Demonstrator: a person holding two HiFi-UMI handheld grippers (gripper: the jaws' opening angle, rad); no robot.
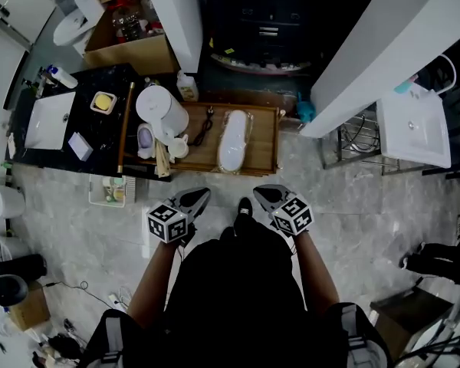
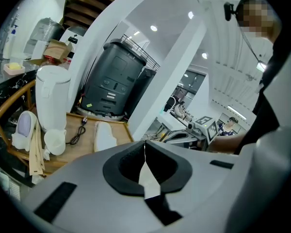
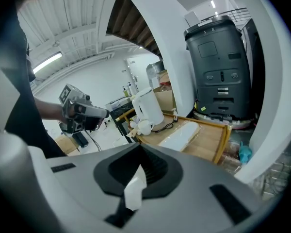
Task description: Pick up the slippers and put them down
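Left tool [image 1: 199, 195] is shut: jaws tight together, nothing btwn them. Right tool [image 1: 261, 192] same, jaws closed and empty. Both are held out in front of the person, side by side w/ a gap btwn, tips angled down toward the table [image 1: 264, 140]. Both hang over the marble floor [image 1: 353, 213], short of the table's near edge, touching nothing on it.

Slippers [image 1: 232, 140]: white pair in a clear wrapper, lying flat on the table, right of its middle, long axis running near edge to far edge. Their near end sits close to the near edge. They're apart from both tools.

White kettle [image 1: 159, 110] stands upright by the table's left edge, toward the far-left corner. Black cable [image 1: 204, 126] lies btwn kettle and slippers. Small white cup [image 1: 178, 147] is just beside the kettle's base, on the near-edge side. Big dark grey machine [image 2: 114, 84] stands beyond the far edge. Dark counter [image 1: 84, 117] w/ a white tray sits left of the table. Person's dark shoe [image 1: 244, 208] shows on the floor btwn the two tools.
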